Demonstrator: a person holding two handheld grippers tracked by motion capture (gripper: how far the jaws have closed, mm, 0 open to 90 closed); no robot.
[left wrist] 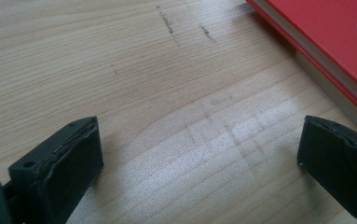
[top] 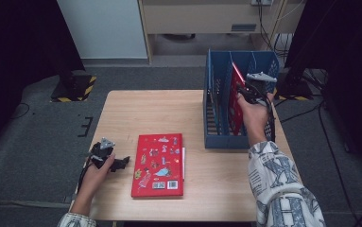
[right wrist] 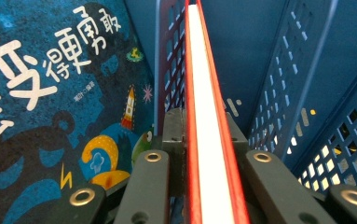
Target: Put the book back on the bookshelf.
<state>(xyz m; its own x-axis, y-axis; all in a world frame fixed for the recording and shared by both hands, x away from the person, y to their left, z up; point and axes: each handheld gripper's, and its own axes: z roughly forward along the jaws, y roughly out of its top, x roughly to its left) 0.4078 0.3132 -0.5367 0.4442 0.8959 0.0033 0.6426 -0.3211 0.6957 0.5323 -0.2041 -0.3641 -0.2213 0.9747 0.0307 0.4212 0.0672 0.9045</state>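
1. I see the table (top: pixel 136 113) carrying the blue file rack (top: pixel 216 137).
2. A second red book (top: pixel 158 165) lies flat.
3. My right gripper (right wrist: pixel 209 126) pinches the red book (right wrist: pixel 208 93) upright inside the rack.
4. My left gripper (left wrist: pixel 199 158) rests spread, beside the flat book.

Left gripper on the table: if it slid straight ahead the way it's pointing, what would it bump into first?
Probably the red book. The left gripper sits open, low on the wooden table, aimed toward the book's near edge, with bare wood between them. Exact aim is hard to judge.
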